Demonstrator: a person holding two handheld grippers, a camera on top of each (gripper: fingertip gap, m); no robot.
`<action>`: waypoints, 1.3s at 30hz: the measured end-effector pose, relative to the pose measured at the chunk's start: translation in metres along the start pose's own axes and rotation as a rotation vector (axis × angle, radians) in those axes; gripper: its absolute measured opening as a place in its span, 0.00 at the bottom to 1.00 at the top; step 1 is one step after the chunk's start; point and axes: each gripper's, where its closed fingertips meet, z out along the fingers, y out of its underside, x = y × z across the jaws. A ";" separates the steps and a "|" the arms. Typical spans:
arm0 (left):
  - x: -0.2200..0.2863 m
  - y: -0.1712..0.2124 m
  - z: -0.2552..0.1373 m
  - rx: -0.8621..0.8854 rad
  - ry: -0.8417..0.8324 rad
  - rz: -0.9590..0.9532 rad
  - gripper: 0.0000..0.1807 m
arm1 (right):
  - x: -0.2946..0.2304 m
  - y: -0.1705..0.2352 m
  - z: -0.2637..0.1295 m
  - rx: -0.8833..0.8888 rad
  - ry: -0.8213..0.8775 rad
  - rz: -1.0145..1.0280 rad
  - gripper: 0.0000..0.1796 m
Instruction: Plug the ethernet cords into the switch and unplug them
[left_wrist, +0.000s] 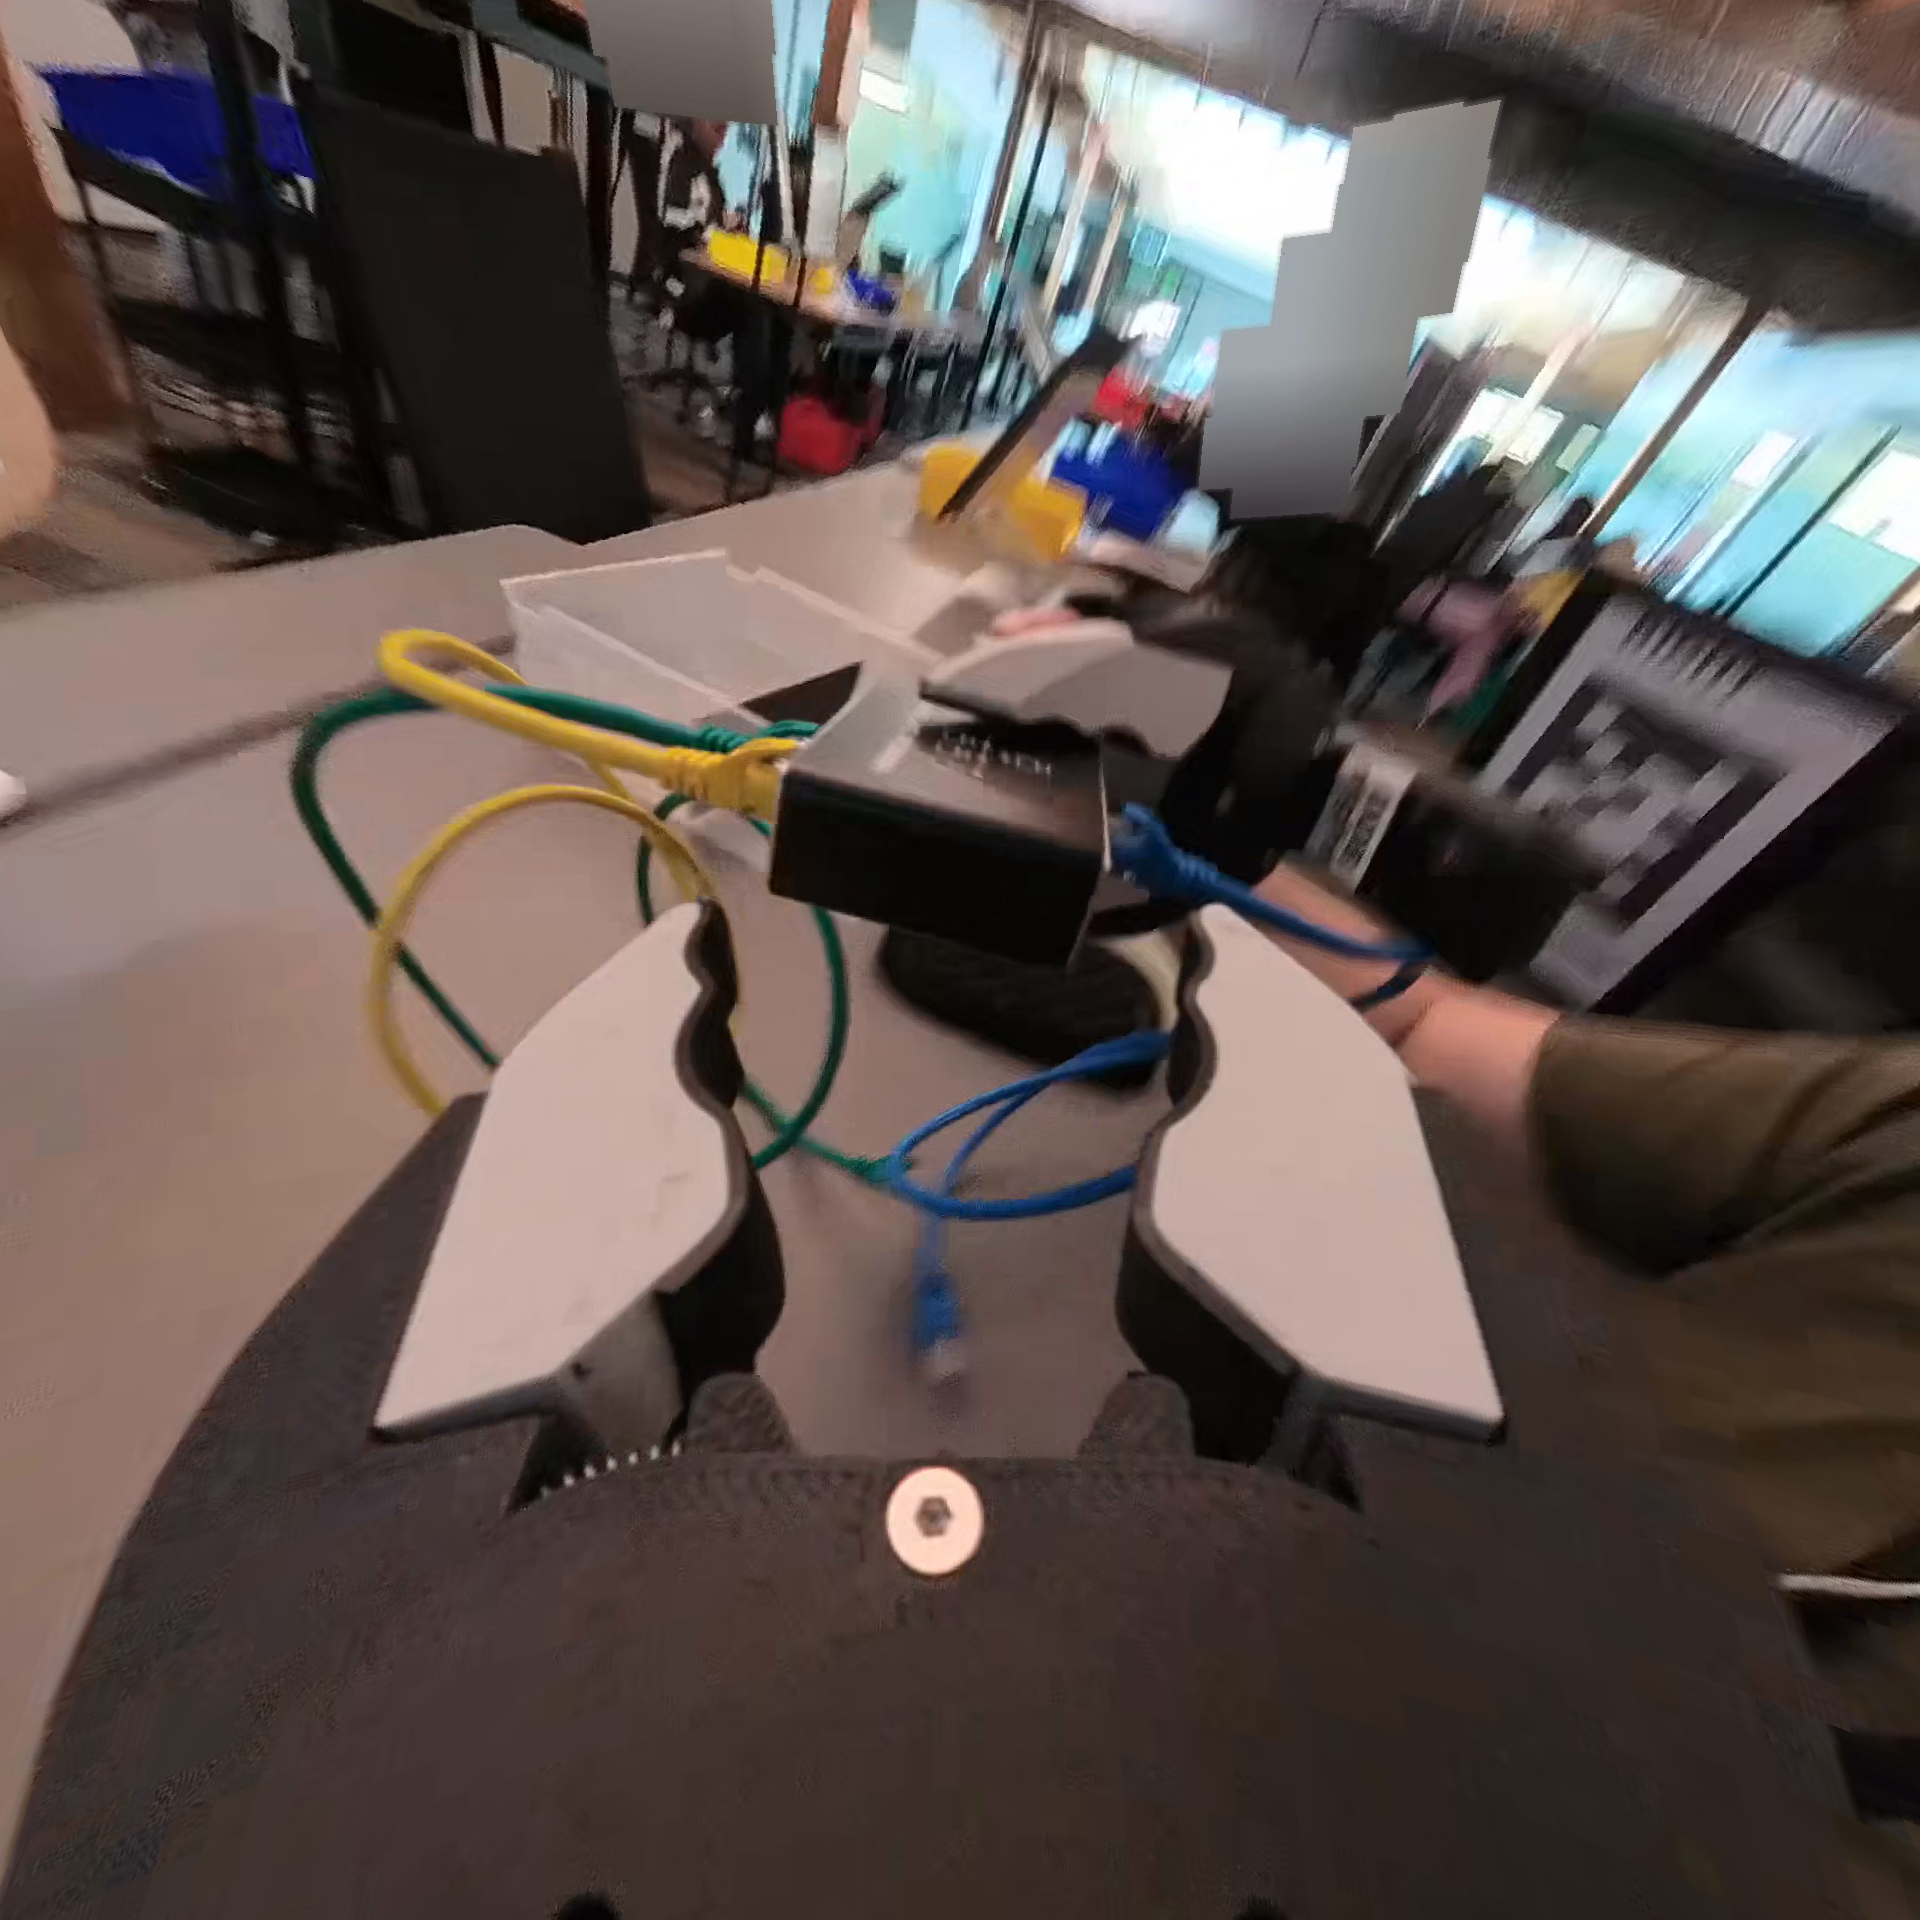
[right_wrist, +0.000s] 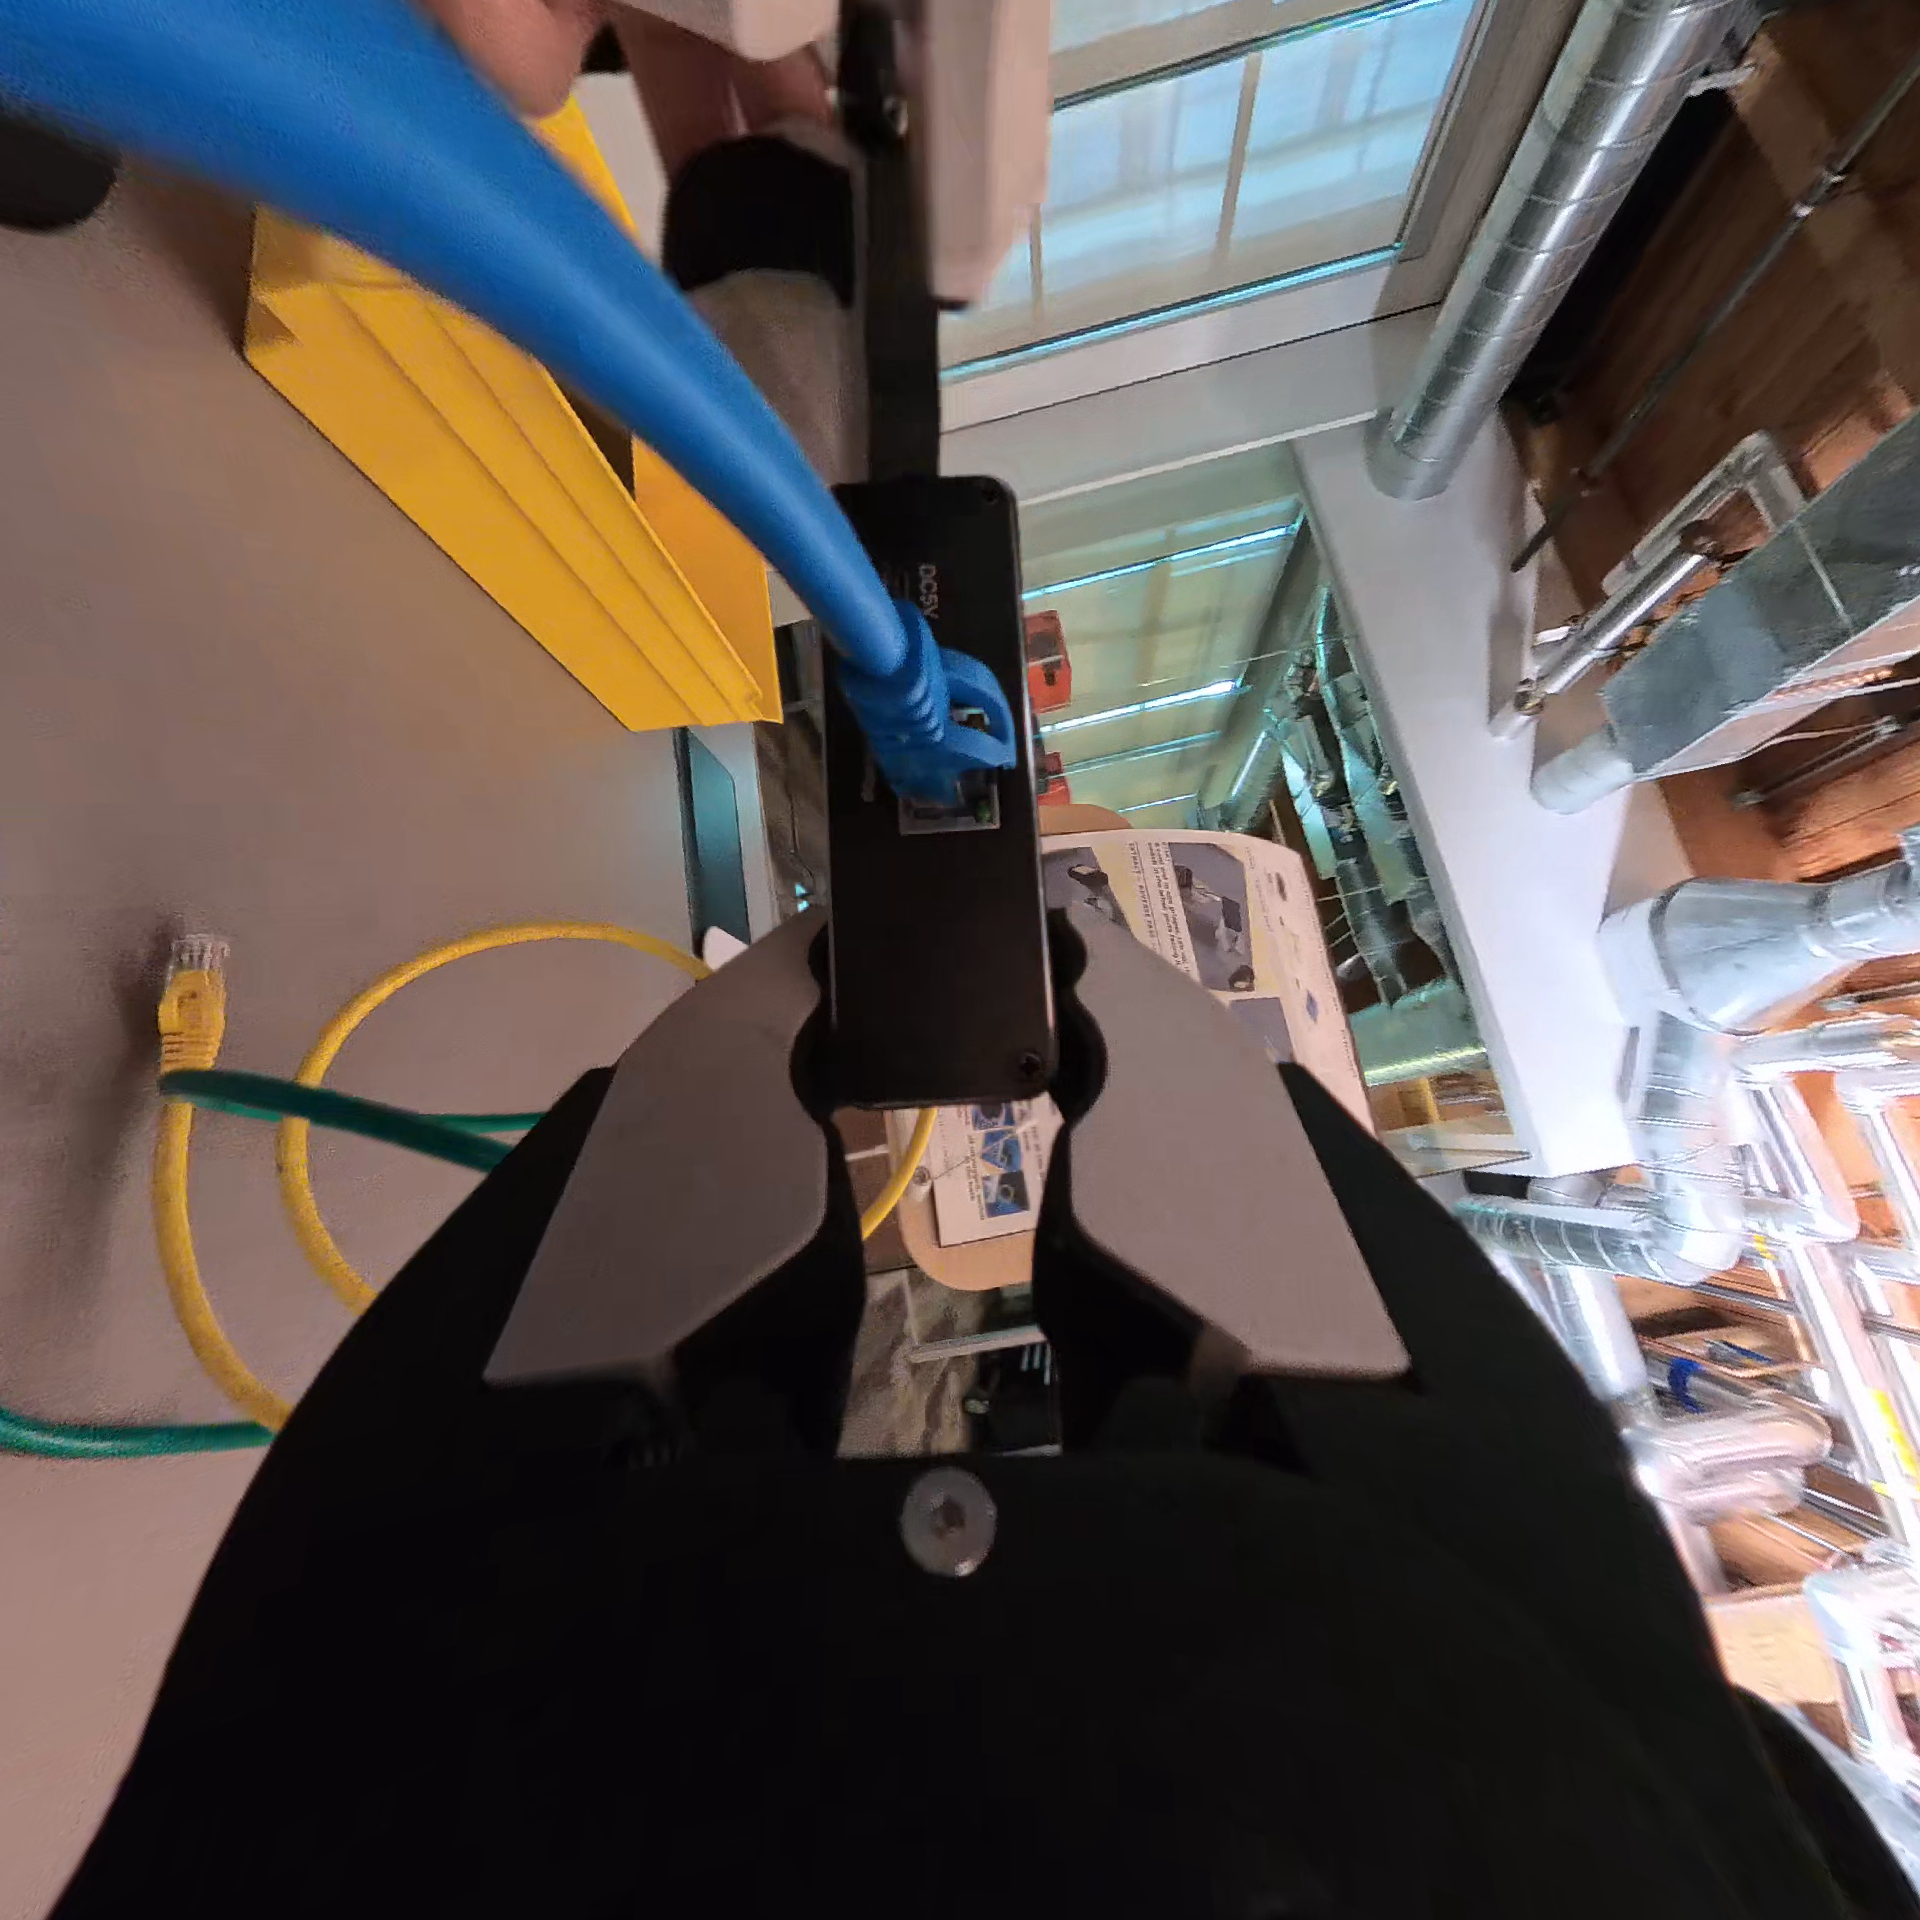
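Observation:
The black switch (left_wrist: 935, 862) is held above the grey table (left_wrist: 208, 935) by my right gripper (right_wrist: 940, 956), which is shut on its end. A yellow cord (left_wrist: 717, 774) and a green cord (left_wrist: 727, 740) are plugged into its left side. A blue cord (left_wrist: 1153, 852) is plugged into its right side; that plug shows in the right wrist view (right_wrist: 925, 727). The blue cord's free plug (left_wrist: 935, 1320) hangs blurred between my fingers. My left gripper (left_wrist: 951, 935) is open and empty, just in front of and below the switch. The yellow cord's free plug (right_wrist: 192, 987) lies on the table.
A clear plastic box (left_wrist: 665, 623) and a yellow bin (left_wrist: 997, 488) stand behind the switch. A black round object (left_wrist: 997, 987) sits on the table under it. A person's hand and olive sleeve (left_wrist: 1662, 1122) are at the right. Cord loops lie across the table. Spacing between my two grippers at the tips: around 7 centimeters.

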 end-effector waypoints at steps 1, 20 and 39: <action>-0.007 -0.001 0.000 0.041 0.031 -0.097 0.43 | -0.002 0.001 0.002 0.002 0.007 -0.013 0.20; -0.049 0.030 0.067 -0.035 0.282 -0.773 0.24 | -0.034 0.039 0.030 0.004 0.102 -0.230 0.20; -0.087 0.035 0.072 0.144 0.350 -0.990 0.21 | -0.014 0.114 0.021 -0.276 0.124 -0.048 0.27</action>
